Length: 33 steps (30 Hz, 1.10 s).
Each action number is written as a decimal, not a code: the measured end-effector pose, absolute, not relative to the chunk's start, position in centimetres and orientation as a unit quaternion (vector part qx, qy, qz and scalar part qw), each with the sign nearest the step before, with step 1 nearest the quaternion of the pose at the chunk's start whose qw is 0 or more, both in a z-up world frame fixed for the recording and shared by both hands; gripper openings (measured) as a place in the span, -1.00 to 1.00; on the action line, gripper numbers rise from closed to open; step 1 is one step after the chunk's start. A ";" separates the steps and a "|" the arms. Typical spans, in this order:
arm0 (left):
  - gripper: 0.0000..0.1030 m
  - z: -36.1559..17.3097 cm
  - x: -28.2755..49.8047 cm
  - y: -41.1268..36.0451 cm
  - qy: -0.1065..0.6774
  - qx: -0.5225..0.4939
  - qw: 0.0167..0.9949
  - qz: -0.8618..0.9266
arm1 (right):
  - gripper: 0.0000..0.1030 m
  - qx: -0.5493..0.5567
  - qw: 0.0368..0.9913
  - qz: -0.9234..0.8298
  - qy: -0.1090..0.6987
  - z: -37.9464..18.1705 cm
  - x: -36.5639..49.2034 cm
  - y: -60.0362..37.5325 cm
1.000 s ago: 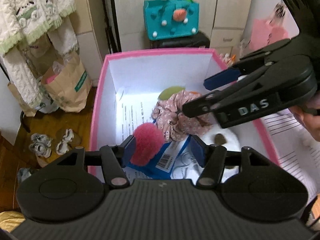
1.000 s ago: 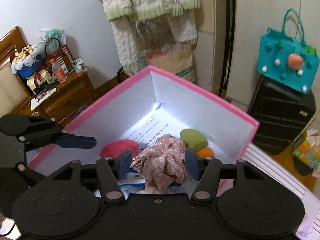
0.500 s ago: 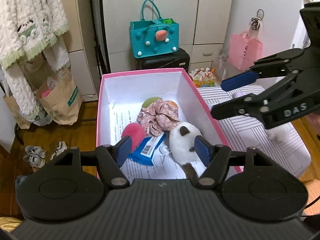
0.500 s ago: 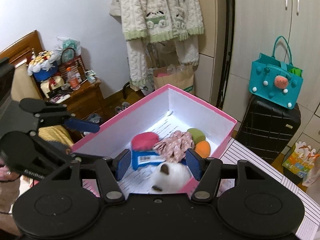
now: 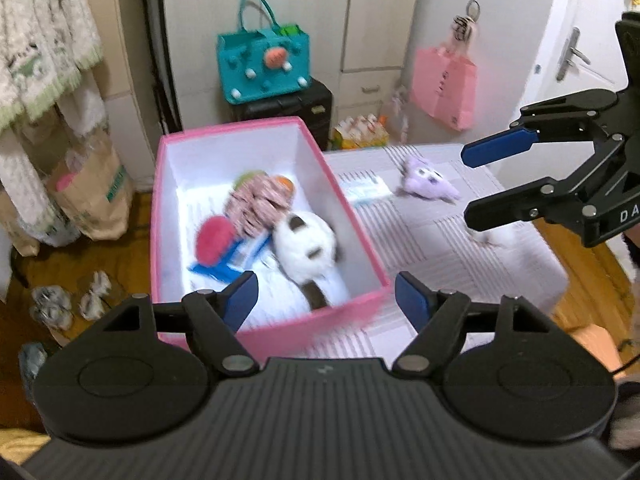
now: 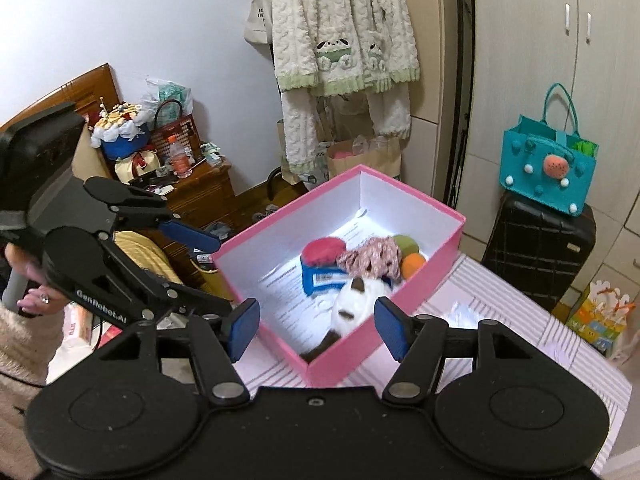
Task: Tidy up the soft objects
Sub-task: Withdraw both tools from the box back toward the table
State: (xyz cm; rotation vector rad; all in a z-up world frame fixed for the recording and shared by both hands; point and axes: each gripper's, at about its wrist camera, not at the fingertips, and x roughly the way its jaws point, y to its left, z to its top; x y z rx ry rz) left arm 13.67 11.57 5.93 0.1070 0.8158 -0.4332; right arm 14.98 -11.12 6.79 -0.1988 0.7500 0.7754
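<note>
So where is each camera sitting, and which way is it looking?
Left wrist: sits on the left gripper, looking forward and down at the pink box and striped table; the right gripper shows too.
Right wrist: sits on the right gripper, looking down at the pink box from its near corner; the left gripper and the left hand show.
Both see the box and white plush.
</note>
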 end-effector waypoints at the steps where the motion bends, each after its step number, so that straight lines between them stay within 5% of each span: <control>1: 0.45 6.0 13.4 11.4 0.401 0.047 0.889 -0.214 | 0.33 -0.093 0.853 0.368 0.358 6.8 14.5 -11.5; 17: 0.51 7.0 7.7 4.6 0.390 0.124 0.876 -0.256 | 0.35 -0.084 0.866 0.330 0.367 4.9 7.7 -19.9; 33: 0.52 3.0 8.1 -4.2 0.433 0.148 0.819 -0.346 | 0.39 -0.073 0.875 0.265 0.399 -2.8 7.4 -26.7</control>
